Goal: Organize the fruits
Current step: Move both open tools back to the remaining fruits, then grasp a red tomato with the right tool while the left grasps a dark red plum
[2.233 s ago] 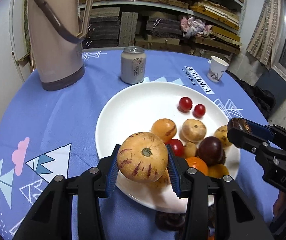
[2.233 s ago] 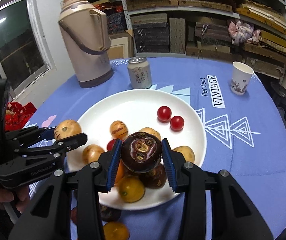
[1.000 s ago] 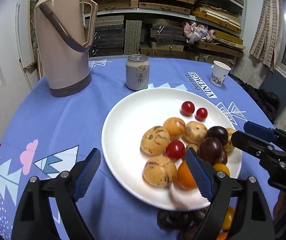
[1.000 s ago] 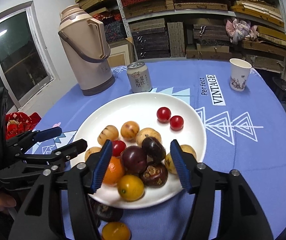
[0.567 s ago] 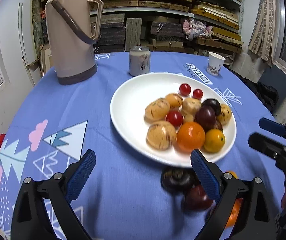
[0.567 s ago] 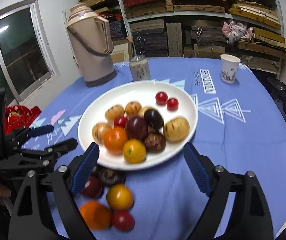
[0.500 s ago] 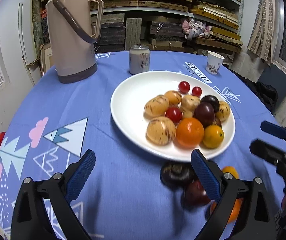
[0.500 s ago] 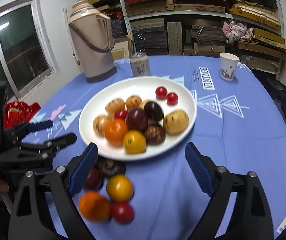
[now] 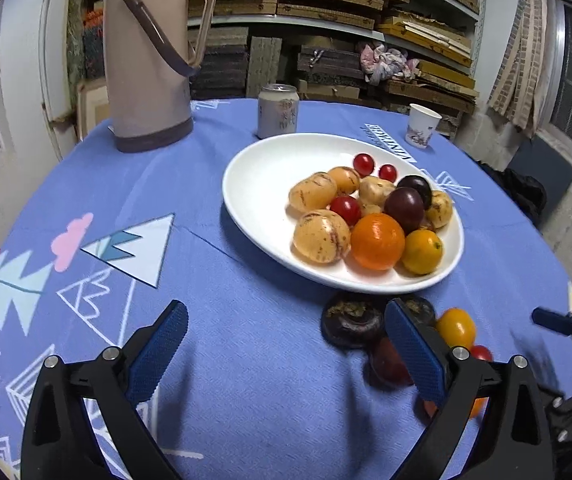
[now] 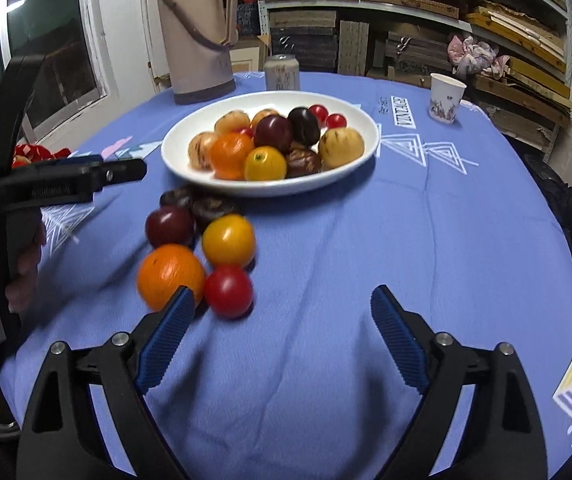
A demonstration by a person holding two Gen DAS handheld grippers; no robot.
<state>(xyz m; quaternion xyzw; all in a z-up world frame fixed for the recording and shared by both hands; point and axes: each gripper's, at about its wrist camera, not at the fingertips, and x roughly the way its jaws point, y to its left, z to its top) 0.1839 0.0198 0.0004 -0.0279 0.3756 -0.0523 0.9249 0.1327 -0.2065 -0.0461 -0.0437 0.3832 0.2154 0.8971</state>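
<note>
Left wrist view: my left gripper (image 9: pixel 286 344) hangs over the blue tablecloth (image 9: pixel 133 184) with its jaws spread as wide as they go and only bare cloth between the pads; they have just been opening. Ahead and to the right sits the white plate (image 9: pixel 261 168), an oval in this view with its long axis running from near right to far left. On it I see speckled yellow melons (image 9: pixel 321 236), an orange (image 9: pixel 378 241), a small yellow citrus (image 9: pixel 422 251), dark plums (image 9: pixel 409 204) and cherry tomatoes (image 9: pixel 364 163). Just in front of the plate's near rim a mangosteen (image 9: pixel 352 323) lies on the cloth, calyx tilted up toward me. In the right wrist view my right gripper (image 10: pixel 281 332) also stands wide with nothing in its grasp, having just opened too. A loose cluster lies between it and the plate: an orange (image 10: pixel 170 276) touching the left pad's tip, a red tomato (image 10: pixel 228 291) beside it, a yellow tomato (image 10: pixel 228 240), a plum (image 10: pixel 169 226) and two mangosteens (image 10: pixel 211 208) nearest the rim. The cluster's long axis runs from the plate toward my left finger. Beyond the plate stand a thermos (image 10: pixel 197 36), a drink can (image 10: pixel 281 72) and a paper cup (image 10: pixel 446 98).
</note>
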